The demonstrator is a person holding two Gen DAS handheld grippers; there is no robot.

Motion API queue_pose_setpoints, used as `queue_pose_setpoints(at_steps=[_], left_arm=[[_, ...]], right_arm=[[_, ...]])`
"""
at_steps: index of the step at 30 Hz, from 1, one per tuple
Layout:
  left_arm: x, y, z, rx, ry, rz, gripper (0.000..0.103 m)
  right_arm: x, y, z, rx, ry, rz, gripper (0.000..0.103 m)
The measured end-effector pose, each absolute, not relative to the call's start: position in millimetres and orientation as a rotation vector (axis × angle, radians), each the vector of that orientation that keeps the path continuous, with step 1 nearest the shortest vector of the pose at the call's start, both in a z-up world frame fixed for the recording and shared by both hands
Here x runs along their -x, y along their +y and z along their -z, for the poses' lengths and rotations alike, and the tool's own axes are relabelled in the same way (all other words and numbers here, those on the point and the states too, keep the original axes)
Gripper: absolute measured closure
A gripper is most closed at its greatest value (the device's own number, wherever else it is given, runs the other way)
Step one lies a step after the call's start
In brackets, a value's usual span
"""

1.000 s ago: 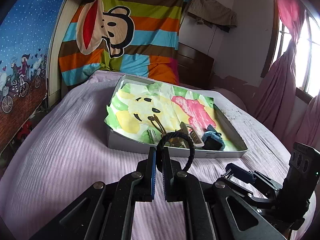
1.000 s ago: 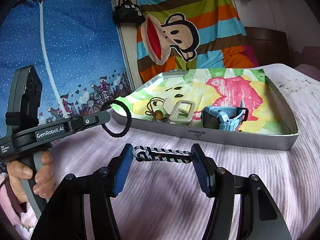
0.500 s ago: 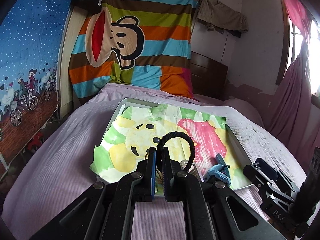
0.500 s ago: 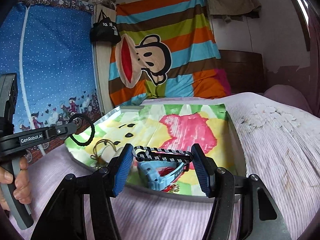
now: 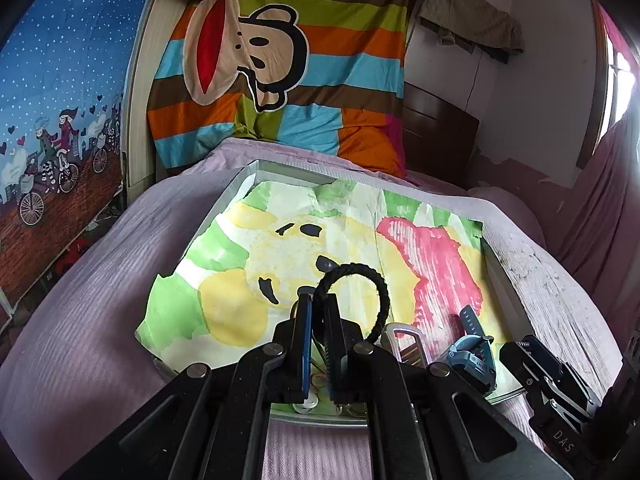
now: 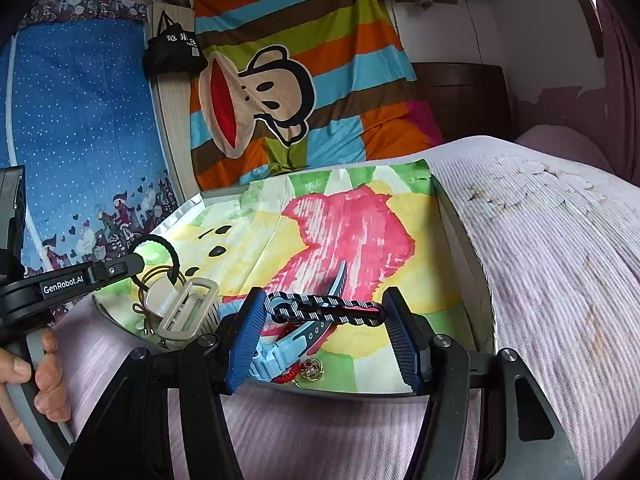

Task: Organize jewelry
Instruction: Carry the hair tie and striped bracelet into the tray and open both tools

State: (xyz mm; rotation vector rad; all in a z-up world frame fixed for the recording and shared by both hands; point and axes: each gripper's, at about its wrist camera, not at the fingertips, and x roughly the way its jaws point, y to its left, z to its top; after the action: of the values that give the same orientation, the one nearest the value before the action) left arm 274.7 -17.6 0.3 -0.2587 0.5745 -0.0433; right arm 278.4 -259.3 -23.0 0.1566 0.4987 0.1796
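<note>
Left gripper [image 5: 316,304]: jaws nearly together, pinching a black braided loop bracelet [image 5: 360,280]. The loop stands up and arcs to the right of the fingertips, held above the near part of the tray [image 5: 240,180]. Its cord is matt, tightly plaited and uniform black.

Right gripper [image 6: 324,312]: jaws set wide, with a black-and-white woven bracelet [image 6: 324,310] stretched straight between the two blue ribbed pads [image 6: 250,332]. The weave shows a regular checked pattern with a small loop at its left end. It sits above the tray's near edge.

The tray is shallow and grey, resting on a pale lilac ribbed bedspread [image 6: 540,260], and is lined with a sheet painted in green, yellow and pink patches [image 6: 352,232].

Contents at the tray's near end:
- a light blue watch [image 6: 280,348] with a dark strap running up toward the pink patch;
- a cream rectangular buckle-like piece [image 6: 188,312];
- thin brown cord loops [image 6: 156,276] beside it;
- a small red-and-gold trinket [image 6: 304,372], detail too small to identify with confidence.

A hand [image 6: 36,376] grips the left tool's handle at the lower left of the right wrist view.
</note>
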Motion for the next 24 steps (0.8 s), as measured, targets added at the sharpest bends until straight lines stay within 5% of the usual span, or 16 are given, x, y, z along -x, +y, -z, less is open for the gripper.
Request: queue_pose_setpoints(at_steps=[24], left_arm=[[-277,-24,4,0.248,0.573,0.046,0.097]], right_arm=[[-285,-260,37,-0.185,0.539,-0.194,0.047]])
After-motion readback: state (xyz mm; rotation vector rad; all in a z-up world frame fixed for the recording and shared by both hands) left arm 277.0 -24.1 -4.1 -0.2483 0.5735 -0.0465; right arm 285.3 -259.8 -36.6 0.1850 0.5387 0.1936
